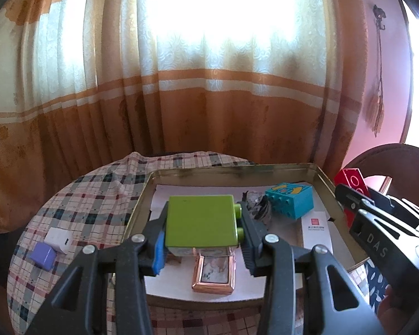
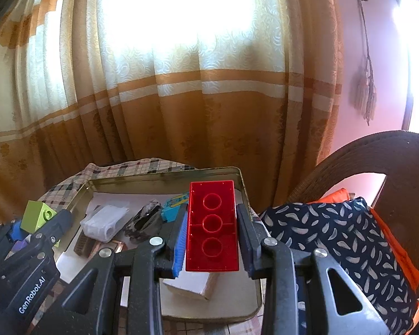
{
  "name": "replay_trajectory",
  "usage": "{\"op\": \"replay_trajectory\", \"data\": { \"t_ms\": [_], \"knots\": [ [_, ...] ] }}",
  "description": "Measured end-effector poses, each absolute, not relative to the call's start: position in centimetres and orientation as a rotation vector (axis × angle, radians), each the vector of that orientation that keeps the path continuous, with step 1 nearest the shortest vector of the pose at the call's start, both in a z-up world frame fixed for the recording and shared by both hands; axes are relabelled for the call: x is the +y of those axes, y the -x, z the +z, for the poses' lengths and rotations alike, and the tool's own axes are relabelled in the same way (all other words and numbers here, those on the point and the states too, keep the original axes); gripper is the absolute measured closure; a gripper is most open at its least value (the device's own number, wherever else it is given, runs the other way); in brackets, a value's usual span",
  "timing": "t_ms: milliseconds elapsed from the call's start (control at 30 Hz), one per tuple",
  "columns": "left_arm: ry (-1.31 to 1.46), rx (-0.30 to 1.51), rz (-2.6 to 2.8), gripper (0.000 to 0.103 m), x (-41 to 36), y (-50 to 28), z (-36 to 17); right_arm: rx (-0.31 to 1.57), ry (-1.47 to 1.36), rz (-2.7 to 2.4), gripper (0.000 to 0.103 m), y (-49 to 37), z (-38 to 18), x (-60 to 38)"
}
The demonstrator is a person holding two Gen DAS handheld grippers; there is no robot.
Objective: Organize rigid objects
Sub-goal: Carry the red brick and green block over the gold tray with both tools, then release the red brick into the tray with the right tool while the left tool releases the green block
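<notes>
My left gripper (image 1: 202,224) is shut on a green toy brick (image 1: 199,222) and holds it above the left part of a metal tin tray (image 1: 231,169). My right gripper (image 2: 211,229) is shut on a red transparent brick (image 2: 211,226) and holds it above the tray's right side (image 2: 244,192). In the tray lie a teal printed brick (image 1: 290,199), a dark crumpled object (image 1: 258,205), a copper-framed small box (image 1: 215,273), a clear plastic piece (image 2: 104,220) and a white box (image 2: 192,284). The green brick also shows in the right wrist view (image 2: 37,215).
The tray sits on a round table with a plaid cloth (image 1: 78,209). A purple cube (image 1: 43,255) and a white cube (image 1: 60,240) lie on the cloth left of the tray. A wicker chair (image 2: 377,156) with a patterned cushion (image 2: 335,237) stands to the right. Curtains hang behind.
</notes>
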State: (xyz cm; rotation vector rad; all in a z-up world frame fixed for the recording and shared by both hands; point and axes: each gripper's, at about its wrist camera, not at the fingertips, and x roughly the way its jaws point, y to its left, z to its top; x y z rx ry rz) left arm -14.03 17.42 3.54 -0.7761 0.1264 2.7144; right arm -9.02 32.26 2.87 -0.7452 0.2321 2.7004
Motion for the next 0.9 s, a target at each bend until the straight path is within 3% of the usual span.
{"op": "replay_trajectory", "data": {
  "t_ms": [900],
  "knots": [
    [0.867, 0.168, 2.732, 0.061, 18.6, 17.1, 0.6, 0.195, 0.897, 2.669, 0.069, 13.1, 0.4, 32.5]
  ]
}}
